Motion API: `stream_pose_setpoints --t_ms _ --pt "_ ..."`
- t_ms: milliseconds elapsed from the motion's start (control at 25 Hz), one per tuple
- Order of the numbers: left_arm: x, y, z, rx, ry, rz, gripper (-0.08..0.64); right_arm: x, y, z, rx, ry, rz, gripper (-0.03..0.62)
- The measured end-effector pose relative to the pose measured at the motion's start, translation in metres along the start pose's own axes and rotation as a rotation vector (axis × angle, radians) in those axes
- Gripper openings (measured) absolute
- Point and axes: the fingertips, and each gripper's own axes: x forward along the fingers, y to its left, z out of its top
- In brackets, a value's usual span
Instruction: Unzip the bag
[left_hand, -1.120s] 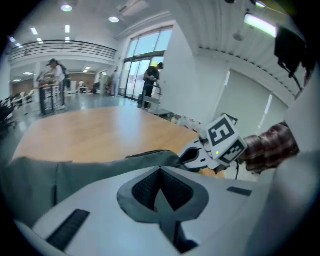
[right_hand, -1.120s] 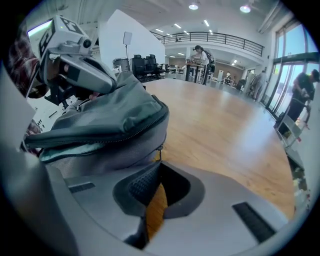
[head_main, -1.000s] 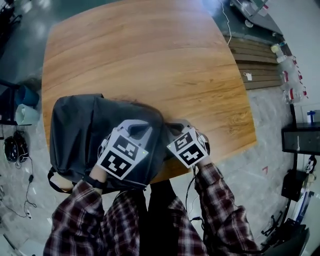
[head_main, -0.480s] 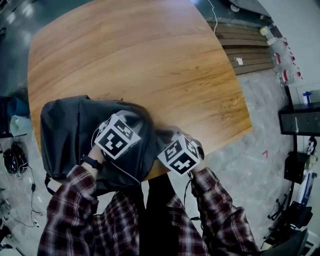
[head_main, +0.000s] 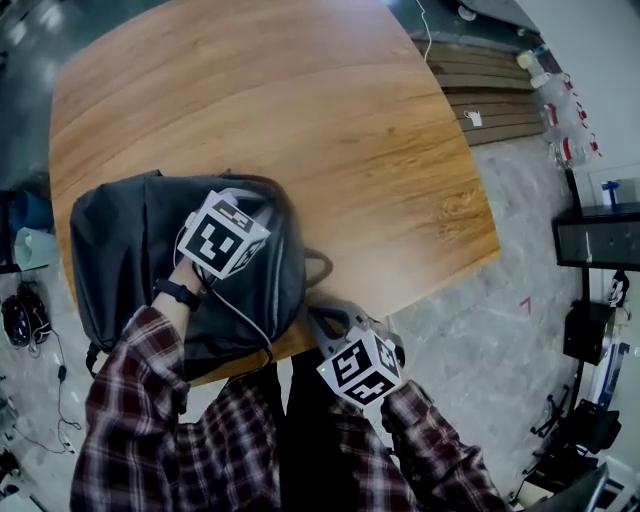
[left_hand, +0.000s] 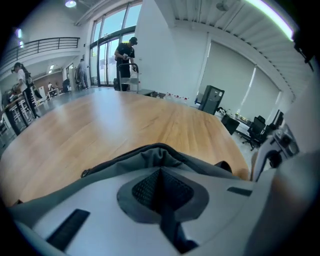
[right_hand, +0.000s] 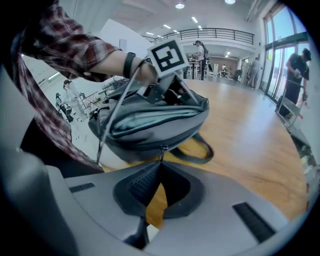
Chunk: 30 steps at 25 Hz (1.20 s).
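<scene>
From the head view, the dark grey bag (head_main: 130, 250), soft and rounded, lies at the near left edge of the wood-grain table (head_main: 300, 120). Your left gripper (head_main: 232, 222) rests on top of it. Your right gripper (head_main: 335, 328) sits just off the table edge at the bag's right end, below a thin carry loop (head_main: 320, 268) that curls out over the wood. Your plaid sleeve (head_main: 130, 420) runs up to the left gripper.

In the left gripper view, the fingers (left_hand: 150, 187), with mesh-textured pads, are pressed together, and a raised fold of the bag's matte fabric sits right at their tips, apparently pinched. A toothed zipper track (left_hand: 107, 161) runs off to the left along the fold.

In the right gripper view, the fingers (right_hand: 145, 182) meet at their tips on the small metal zipper pull (right_hand: 163, 148) hanging from the bag's lower seam, with a narrow gap behind the tips showing wood. The bag bulges above, its pale lining showing through a slit.
</scene>
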Motion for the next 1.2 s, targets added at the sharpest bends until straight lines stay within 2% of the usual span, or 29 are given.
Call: stream_pose_setpoints --t_ms 120,240,360,520,800,1200 --pt "-0.001 0.023 0.006 -0.059 -0.011 0.026 0.006 0.000 0.026 0.003 0.018 -0.032 0.029 0.011" --pt "-0.003 0.038 0.007 -0.081 -0.028 0.065 0.006 0.004 0.037 0.009 0.033 -0.049 0.040 0.011" --pt "-0.006 0.052 0.007 -0.095 -0.051 0.119 0.006 0.009 0.027 0.010 0.017 -0.051 0.015 0.011" --pt "-0.015 0.072 -0.001 -0.153 -0.078 0.195 0.006 0.011 -0.004 0.010 -0.017 -0.046 -0.027 0.011" --pt "-0.056 0.094 -0.046 -0.334 -0.115 0.265 0.006 0.019 -0.051 0.021 -0.102 -0.015 -0.062 0.011" --pt "-0.104 0.092 -0.113 -0.447 -0.158 0.399 0.006 0.062 -0.077 0.059 -0.238 0.021 -0.040 0.012"
